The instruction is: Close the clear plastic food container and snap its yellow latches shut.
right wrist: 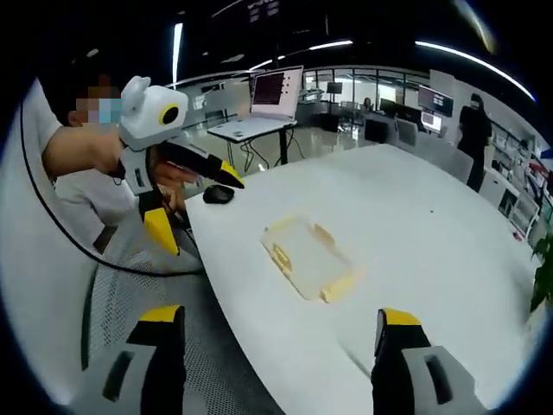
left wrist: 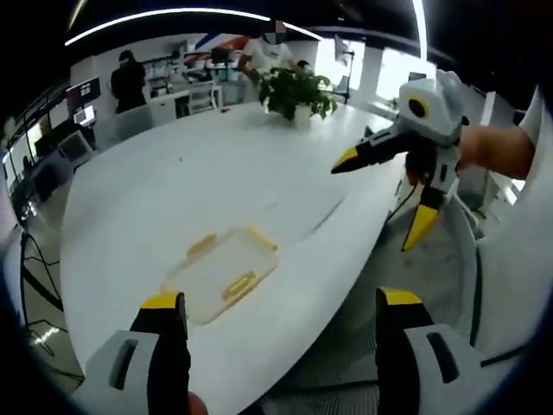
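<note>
A clear plastic food container (left wrist: pixel 221 273) with yellow latches lies flat on the white table (left wrist: pixel 181 173) near its front edge. My left gripper (left wrist: pixel 281 304) is open, held above and short of the container, with nothing between its jaws. In this view the right gripper (left wrist: pixel 382 199) hovers off the table's right side, jaws spread wide. From the right gripper view, the container (right wrist: pixel 309 258) lies ahead on the table (right wrist: pixel 415 233), and my right gripper (right wrist: pixel 278 322) is open and empty. The left gripper (right wrist: pixel 199 210) shows at the left, open. Whether the lid is fully seated I cannot tell.
A potted plant (left wrist: pixel 298 91) stands at the table's far end. A dark mouse (right wrist: pixel 218 194) lies at the table's corner, and a laptop (right wrist: pixel 276 91) sits on a stand behind. A mesh chair (right wrist: pixel 130 285) is below the edge. A person in black (left wrist: pixel 128 79) stands far off.
</note>
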The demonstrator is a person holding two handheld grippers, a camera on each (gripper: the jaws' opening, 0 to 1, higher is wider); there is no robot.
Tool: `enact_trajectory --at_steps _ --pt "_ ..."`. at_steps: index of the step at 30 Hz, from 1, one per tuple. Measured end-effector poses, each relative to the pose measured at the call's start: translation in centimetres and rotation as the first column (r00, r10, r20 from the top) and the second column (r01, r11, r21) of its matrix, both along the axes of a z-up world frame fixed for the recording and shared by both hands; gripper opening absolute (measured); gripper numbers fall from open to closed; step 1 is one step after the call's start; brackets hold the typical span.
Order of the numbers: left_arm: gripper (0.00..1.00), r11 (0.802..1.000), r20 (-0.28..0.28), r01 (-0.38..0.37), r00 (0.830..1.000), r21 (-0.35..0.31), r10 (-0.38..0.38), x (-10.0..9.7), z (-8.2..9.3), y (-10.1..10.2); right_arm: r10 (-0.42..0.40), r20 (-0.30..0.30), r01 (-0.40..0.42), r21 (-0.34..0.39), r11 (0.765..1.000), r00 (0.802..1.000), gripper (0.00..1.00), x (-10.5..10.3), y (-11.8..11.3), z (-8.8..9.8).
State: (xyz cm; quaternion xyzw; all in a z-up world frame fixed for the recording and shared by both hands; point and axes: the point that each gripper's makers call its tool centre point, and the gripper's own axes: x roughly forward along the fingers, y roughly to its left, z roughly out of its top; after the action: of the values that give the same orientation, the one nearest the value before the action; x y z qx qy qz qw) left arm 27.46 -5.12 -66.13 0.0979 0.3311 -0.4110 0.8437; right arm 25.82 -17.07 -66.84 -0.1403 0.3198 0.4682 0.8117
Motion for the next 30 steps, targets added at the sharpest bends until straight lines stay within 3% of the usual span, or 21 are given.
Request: enact_trajectory --at_steps 23,30 --pt "0.86 0.985 0.047 0.145 0.988 0.095 -0.150 2.4 -1.2 0.9 0.066 0.052 -0.063 -0.057 0.996 0.996 0.86 4.2 0.3 -0.5" --pt "0.85 0.982 0.053 0.146 0.987 0.120 -0.153 3.9 -1.8 1.7 0.099 0.054 -0.095 -0.081 0.992 0.994 0.85 5.0 0.6 -1.0"
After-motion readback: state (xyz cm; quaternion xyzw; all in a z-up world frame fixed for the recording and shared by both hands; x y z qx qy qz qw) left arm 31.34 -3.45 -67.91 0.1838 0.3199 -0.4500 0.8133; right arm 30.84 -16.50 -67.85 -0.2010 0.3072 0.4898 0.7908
